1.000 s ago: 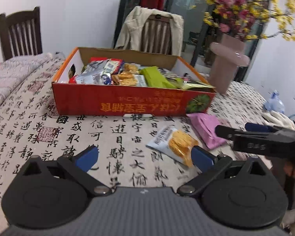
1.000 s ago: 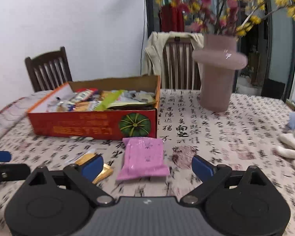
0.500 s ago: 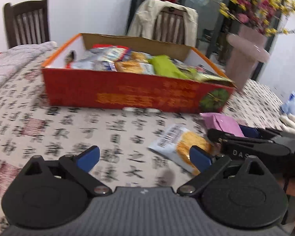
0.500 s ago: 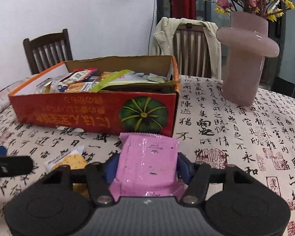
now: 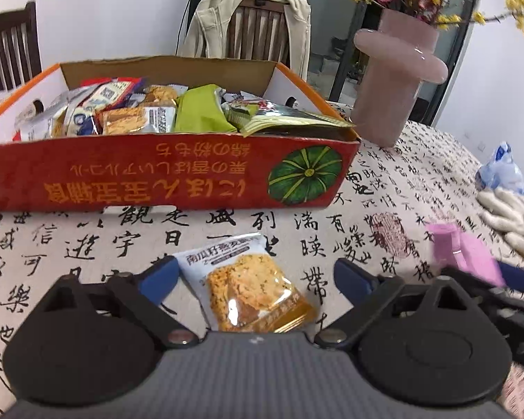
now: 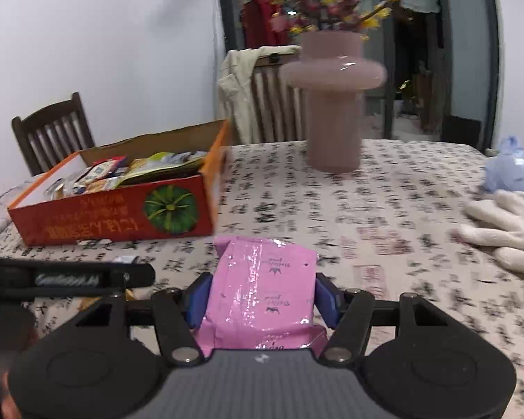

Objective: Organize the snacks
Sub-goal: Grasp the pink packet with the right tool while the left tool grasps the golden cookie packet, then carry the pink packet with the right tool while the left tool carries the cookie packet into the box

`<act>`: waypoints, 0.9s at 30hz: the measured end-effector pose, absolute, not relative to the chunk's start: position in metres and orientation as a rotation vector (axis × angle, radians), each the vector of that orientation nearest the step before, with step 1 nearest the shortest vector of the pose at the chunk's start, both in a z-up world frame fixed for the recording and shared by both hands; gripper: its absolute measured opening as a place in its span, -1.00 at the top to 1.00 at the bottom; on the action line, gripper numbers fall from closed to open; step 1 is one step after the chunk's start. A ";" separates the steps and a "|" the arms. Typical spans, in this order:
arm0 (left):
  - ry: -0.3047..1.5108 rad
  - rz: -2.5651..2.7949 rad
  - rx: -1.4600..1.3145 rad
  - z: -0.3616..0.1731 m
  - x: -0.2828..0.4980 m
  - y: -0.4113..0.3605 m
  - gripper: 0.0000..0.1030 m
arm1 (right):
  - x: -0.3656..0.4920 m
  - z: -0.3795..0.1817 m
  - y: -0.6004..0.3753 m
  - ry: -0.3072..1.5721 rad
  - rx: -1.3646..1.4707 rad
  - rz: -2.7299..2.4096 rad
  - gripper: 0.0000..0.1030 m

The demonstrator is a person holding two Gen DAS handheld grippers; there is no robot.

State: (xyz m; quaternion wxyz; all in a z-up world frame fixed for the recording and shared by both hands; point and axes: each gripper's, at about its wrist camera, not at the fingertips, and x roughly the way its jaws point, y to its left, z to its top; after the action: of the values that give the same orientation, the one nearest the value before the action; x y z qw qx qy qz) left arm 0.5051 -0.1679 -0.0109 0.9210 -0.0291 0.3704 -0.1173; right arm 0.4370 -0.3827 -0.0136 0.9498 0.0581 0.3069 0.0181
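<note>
Right tongs (image 6: 260, 300) have clamped the pink packet (image 6: 262, 289).

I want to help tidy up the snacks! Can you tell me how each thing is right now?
Left claw: closing around the cracker packet, pads not pressing it yet.
Cracker packet: flat on the tablecloth, sealed.
Right claw: shut on the pink packet.
Pink packet: gripped at both sides, sealed.
Snack box: open on top, full of snacks.
Vase: upright, holding flowers.
White gloves: lying flat on the table.

box (image 5: 164, 178) blocks ahead; vase (image 5: 394, 83) right.
</note>
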 end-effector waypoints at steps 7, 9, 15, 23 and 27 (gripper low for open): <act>0.708 -0.197 0.088 -0.012 0.490 -0.190 0.20 | 0.410 -0.007 -0.391 0.598 0.146 0.013 -0.18; 0.714 -0.190 0.077 -0.011 0.487 -0.188 0.20 | 0.403 -0.005 -0.388 0.595 0.139 0.024 -0.18; 0.691 -0.246 -0.004 0.013 0.449 -0.163 0.21 | 0.378 0.006 -0.379 0.567 0.123 0.053 -0.18; 0.623 -0.281 -0.055 0.046 0.348 -0.105 0.21 | 0.323 0.024 -0.360 0.522 0.123 0.128 -0.18; 0.590 -0.215 -0.083 0.049 0.301 -0.073 0.21 | 0.290 0.027 -0.346 0.516 0.121 0.171 -0.18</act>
State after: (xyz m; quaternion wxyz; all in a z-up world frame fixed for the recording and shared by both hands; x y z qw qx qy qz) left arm 0.3012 -0.0731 0.0488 0.9502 -0.0410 0.2901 -0.1059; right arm 0.2904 -0.3460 0.0271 0.9615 0.0596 0.2547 0.0846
